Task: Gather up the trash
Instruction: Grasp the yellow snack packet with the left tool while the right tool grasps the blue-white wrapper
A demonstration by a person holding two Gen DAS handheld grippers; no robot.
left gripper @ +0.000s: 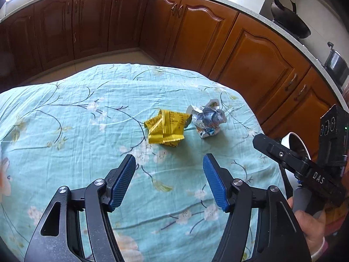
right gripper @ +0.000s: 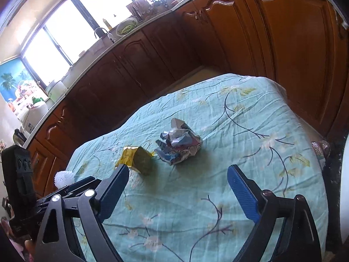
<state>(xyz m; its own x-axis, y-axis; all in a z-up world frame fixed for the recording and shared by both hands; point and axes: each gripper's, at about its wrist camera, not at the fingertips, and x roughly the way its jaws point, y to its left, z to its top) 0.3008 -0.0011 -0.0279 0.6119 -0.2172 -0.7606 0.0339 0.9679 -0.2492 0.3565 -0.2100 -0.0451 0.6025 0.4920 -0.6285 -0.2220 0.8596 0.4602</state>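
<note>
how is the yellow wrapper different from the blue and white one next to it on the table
The yellow wrapper is one plain colour with small dark print; the blue and white wrapper carries a multicoloured picture. The yellow wrapper is folded into flat, angular layers, while the blue and white wrapper is crumpled into a rough ball. In the right wrist view the yellow wrapper lies left of the other. Both rest on the floral tablecloth, side by side, beyond both open tools, held by neither.

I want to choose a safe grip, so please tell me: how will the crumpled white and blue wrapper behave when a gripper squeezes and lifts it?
The crumpled wrapper is thin creased film, so it will probably crush and feel very light. Its loose ball shape may shift or roll when nudged. Its glossy folds could slip between the pads.
</note>
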